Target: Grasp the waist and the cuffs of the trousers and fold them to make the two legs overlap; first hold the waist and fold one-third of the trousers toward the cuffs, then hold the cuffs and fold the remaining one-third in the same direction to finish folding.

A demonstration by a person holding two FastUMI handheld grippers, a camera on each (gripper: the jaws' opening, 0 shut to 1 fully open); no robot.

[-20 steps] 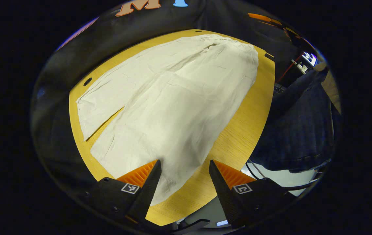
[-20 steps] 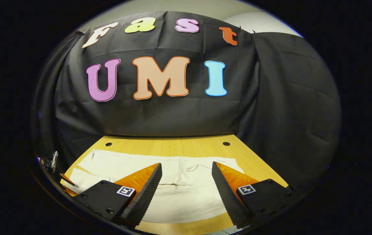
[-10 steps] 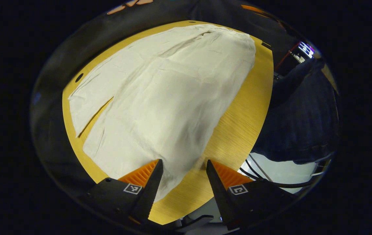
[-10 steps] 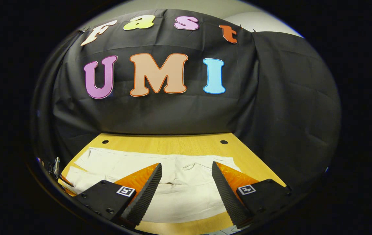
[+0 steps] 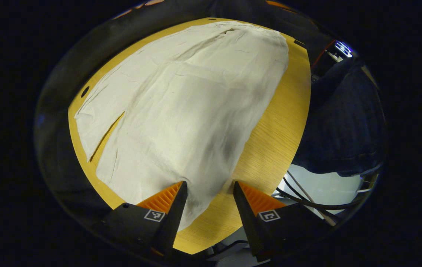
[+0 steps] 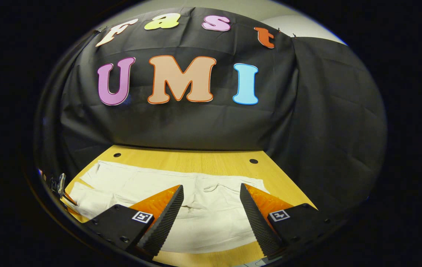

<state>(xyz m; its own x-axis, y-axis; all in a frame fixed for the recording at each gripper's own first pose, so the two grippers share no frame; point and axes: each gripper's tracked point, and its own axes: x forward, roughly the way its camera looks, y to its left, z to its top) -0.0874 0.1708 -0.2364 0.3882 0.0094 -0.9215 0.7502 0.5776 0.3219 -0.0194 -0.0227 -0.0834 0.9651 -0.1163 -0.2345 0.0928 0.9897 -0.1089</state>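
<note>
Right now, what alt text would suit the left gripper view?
Pale trousers lie flat on a wooden table, legs slightly apart at the cuffs. The open left gripper hovers over the near cuff.

Cream trousers (image 5: 192, 107) spread flat, legs apart.

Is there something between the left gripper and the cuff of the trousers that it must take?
Nothing visible. The left gripper is open just above the near cuff end of the trousers, which lie flat on the table. Only cloth and bare wood show between its fingers.
</note>
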